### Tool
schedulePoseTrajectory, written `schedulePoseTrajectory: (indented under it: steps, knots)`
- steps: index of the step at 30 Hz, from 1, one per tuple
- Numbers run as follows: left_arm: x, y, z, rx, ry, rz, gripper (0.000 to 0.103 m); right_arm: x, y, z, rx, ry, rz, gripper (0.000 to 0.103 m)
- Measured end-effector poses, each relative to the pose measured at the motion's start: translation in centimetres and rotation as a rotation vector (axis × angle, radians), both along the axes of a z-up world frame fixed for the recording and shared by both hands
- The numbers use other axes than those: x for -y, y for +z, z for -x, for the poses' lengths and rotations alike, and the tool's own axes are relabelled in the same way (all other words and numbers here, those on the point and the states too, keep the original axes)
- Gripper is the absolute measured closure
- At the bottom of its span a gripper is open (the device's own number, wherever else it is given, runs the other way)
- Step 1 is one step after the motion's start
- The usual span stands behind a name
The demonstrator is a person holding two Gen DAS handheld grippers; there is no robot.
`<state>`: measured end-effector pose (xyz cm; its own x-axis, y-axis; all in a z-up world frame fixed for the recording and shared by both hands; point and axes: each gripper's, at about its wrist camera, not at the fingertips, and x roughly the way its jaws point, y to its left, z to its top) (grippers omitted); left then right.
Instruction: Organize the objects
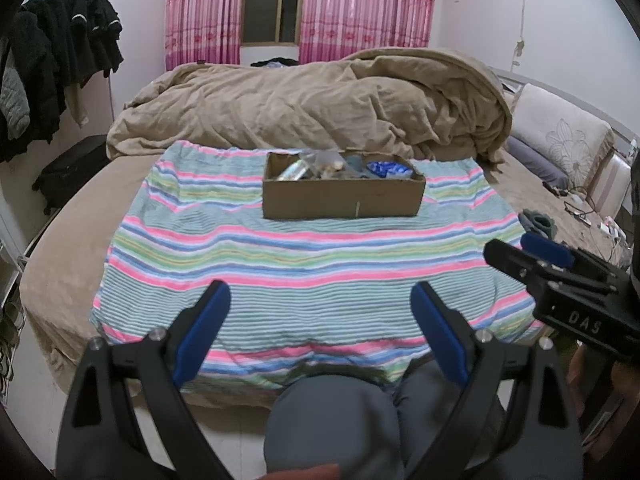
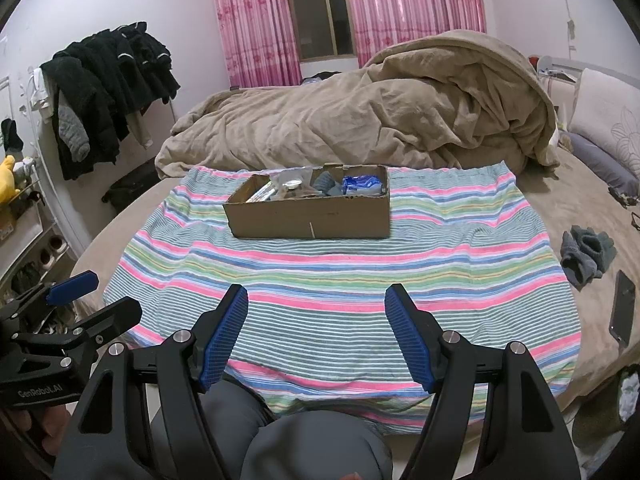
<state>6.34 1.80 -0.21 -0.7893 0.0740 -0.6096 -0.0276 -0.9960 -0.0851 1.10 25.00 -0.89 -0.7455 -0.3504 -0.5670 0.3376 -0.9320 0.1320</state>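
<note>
A brown cardboard box (image 1: 342,196) (image 2: 310,214) sits on a striped cloth (image 1: 300,264) (image 2: 340,280) spread over the bed. It holds several items, among them a blue packet (image 1: 386,168) (image 2: 362,184), a grey cloth piece (image 2: 326,184) and clear wrapped packets (image 2: 280,186). My left gripper (image 1: 320,300) is open and empty above the cloth's near edge; it also shows in the right wrist view (image 2: 100,300). My right gripper (image 2: 316,304) is open and empty, also near the front edge; it shows at the right of the left wrist view (image 1: 520,248).
A rumpled tan duvet (image 1: 320,100) (image 2: 380,120) lies behind the box. Grey socks (image 2: 586,254) and a dark phone (image 2: 622,308) lie on the bed to the right. Pillows (image 1: 560,136), cables (image 1: 580,204), hanging dark clothes (image 2: 108,92) and my grey-trousered knees (image 2: 312,444) are in view.
</note>
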Motion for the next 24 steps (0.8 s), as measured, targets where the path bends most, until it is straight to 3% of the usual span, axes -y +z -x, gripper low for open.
schedulePoseTrajectory:
  steps: [15,24]
  knots:
    - [-0.3,-1.2,1.8,0.026,-0.010,0.010,0.010,-0.1,-0.9,1.3,0.025,-0.007,0.006,0.029]
    - [-0.1,-2.2,4.9,0.044,-0.049,0.006,0.010,0.1,-2.3,3.6,0.064,-0.001,0.000,0.029]
